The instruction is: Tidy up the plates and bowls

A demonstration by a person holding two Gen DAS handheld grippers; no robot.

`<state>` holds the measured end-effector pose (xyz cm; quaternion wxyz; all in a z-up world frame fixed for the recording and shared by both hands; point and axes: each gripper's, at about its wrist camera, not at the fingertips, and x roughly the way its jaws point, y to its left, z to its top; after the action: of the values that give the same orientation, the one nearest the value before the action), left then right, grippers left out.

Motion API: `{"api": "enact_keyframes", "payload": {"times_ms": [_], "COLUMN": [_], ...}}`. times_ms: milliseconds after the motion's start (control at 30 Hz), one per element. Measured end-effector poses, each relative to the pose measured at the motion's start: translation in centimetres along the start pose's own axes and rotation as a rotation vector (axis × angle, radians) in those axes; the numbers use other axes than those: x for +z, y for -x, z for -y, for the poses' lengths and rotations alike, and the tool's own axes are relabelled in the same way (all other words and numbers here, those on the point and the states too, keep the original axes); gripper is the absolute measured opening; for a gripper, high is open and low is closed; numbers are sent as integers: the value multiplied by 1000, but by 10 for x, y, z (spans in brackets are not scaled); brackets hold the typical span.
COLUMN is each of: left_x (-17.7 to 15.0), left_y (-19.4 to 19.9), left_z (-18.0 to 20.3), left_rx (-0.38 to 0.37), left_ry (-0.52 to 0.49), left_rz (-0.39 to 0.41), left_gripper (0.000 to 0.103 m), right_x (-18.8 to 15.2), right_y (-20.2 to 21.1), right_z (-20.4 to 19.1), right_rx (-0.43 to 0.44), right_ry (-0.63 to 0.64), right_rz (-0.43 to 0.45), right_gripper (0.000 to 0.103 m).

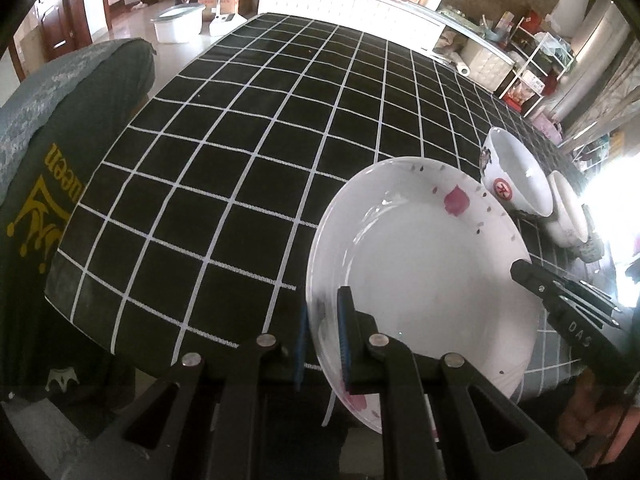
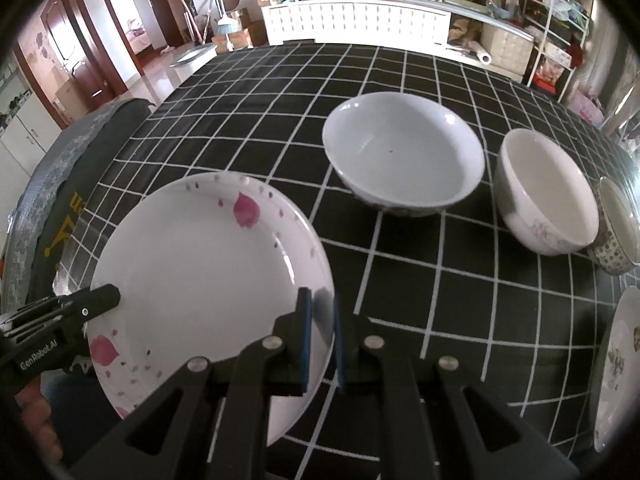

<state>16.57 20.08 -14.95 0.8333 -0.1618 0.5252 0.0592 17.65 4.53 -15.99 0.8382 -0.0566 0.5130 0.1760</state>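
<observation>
While both hands are working together, the white ceramic plate with pink petal prints (image 2: 200,264) is sitting clamped at two opposite edges: the left gripper (image 1: 322,344) is clenching its blue-padded jaws on the plate's near-left rim, and the right gripper (image 2: 322,340) is clenching its own jaws on the near-right rim. From each wrist view the other gripper's black fingertip is showing at the far side of the plate. The plate is hanging over the near edge of the bench (image 2: 400,280), slightly tilted; whether its underside is touching the cloth I cannot tell.

Beyond it, a wide white bowl (image 2: 404,156) is standing empty, with a deeper white bowl with a faint floral print (image 2: 548,196) just beside it and a small dotted bowl (image 2: 616,232) touching that one. Another patterned plate (image 2: 616,364) is lying at the right edge.

A black tablecloth with a white grid is covering the bench. A cloth-draped chair (image 1: 60,140) is standing at the left, and a white cabinet (image 2: 356,24) piled with clutter is lining the far wall.
</observation>
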Motion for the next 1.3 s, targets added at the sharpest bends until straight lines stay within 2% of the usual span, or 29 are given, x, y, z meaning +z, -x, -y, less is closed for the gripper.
{"api": "enact_keyframes", "payload": {"times_ms": [267, 533, 667, 800, 1067, 1233, 1300], "left_x": [2, -1, -4, -7, -18, -29, -32], "left_y": [-1, 5, 17, 40, 73, 93, 101], "left_z": [0, -1, 5, 23, 80, 122, 141], "left_rx": [-3, 5, 42, 83, 15, -26, -51], "left_ry": [3, 15, 0, -46, -144, -209, -230], "left_rz": [0, 15, 45, 115, 149, 171, 179], "left_gripper": [11, 11, 11, 11, 11, 12, 18], "right_x": [0, -6, -7, -7, -15, -23, -28], "right_y": [0, 6, 19, 39, 85, 122, 134], "right_z": [-2, 6, 8, 8, 19, 41, 52], "right_rx": [-15, 23, 37, 48, 59, 37, 25], "right_ry": [21, -1, -2, 2, -5, -28, -48], "right_rz": [14, 31, 53, 93, 155, 208, 223], "right_gripper": [14, 14, 13, 13, 14, 14, 14]}}
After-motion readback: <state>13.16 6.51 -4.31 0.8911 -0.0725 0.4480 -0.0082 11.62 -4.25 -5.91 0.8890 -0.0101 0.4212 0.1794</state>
